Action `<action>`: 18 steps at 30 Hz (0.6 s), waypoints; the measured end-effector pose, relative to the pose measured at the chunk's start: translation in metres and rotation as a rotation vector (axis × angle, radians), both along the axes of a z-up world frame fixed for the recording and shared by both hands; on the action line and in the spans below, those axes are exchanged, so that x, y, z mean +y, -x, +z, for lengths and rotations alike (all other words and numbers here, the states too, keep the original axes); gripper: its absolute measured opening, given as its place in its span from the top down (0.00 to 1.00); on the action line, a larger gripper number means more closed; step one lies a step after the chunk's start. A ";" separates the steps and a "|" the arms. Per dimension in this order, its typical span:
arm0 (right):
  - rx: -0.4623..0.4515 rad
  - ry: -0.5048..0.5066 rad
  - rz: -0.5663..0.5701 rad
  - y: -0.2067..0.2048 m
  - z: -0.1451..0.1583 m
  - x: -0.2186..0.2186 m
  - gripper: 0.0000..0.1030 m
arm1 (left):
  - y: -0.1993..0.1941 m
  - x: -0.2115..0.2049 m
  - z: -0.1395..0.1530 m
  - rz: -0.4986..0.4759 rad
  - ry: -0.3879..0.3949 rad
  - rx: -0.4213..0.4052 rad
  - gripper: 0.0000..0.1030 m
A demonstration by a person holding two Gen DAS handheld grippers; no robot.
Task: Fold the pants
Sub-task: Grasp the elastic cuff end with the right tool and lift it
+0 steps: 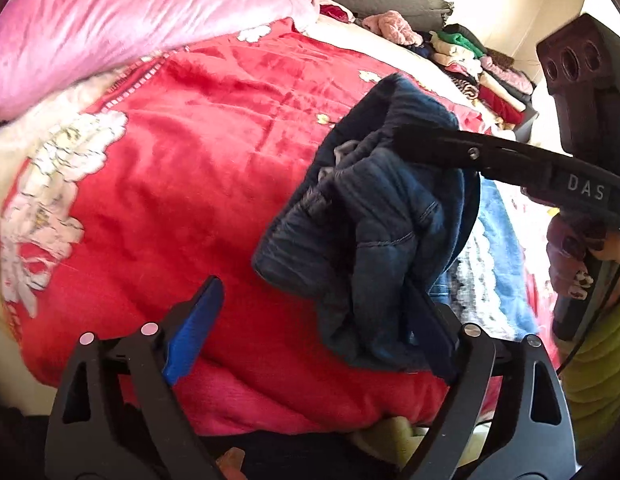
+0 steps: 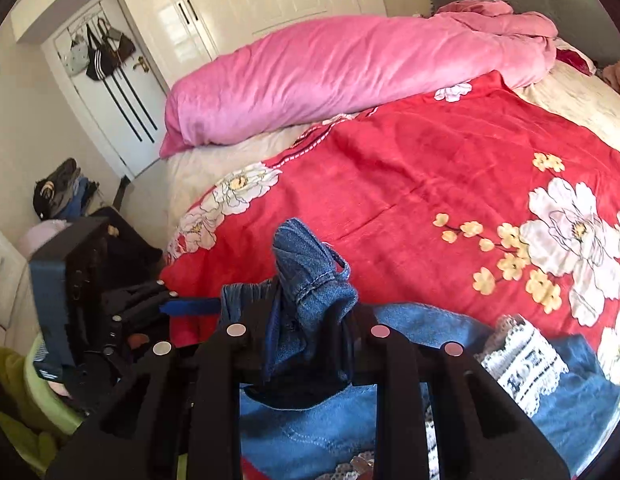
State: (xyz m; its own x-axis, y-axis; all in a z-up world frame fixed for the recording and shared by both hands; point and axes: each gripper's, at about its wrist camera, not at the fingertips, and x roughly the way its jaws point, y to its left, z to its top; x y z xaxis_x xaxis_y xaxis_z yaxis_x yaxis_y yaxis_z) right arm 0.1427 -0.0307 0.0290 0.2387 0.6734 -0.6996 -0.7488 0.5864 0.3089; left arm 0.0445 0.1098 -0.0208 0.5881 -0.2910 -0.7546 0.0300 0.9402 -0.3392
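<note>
Bedroom, bed (image 2: 198,164) under red floral blanket (image 2: 410,184), pink duvet (image 2: 330,76) beyond. Right gripper (image 2: 306,320) clenched on bunched denim pants (image 2: 310,276), lifted off the blanket. Left gripper (image 1: 310,316) spread wide, pants (image 1: 374,216) against its right finger, blue pad (image 1: 194,328) bare. Clothes pile (image 1: 482,68) far ahead-right

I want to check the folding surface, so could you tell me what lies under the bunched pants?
The dark denim pants hang above the red floral blanket and a blue lace-trimmed garment. What they cover beyond that is hidden.
</note>
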 end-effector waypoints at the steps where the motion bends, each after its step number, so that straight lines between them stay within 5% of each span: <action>1: 0.002 -0.010 -0.007 0.000 0.002 -0.005 0.78 | -0.001 -0.002 -0.001 -0.007 0.024 0.004 0.20; 3: 0.004 -0.027 -0.023 0.000 0.005 -0.014 0.78 | -0.003 -0.008 -0.002 -0.034 0.061 0.010 0.20; 5: 0.007 -0.047 -0.042 -0.001 0.008 -0.026 0.78 | -0.002 -0.016 0.001 -0.065 0.074 -0.002 0.42; 8: 0.016 -0.073 -0.071 -0.002 0.009 -0.044 0.77 | -0.002 -0.034 0.009 -0.109 0.081 -0.028 0.58; 18: 0.019 -0.112 -0.167 -0.002 0.012 -0.103 0.74 | -0.010 -0.088 0.025 -0.222 0.078 -0.074 0.61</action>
State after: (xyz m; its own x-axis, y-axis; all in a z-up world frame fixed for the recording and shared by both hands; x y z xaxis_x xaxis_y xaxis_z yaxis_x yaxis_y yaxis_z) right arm 0.1449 -0.1336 0.0408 0.3411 0.6997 -0.6278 -0.6374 0.6630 0.3926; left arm 0.0548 0.0217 0.0043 0.5563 -0.4751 -0.6818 0.2604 0.8788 -0.3999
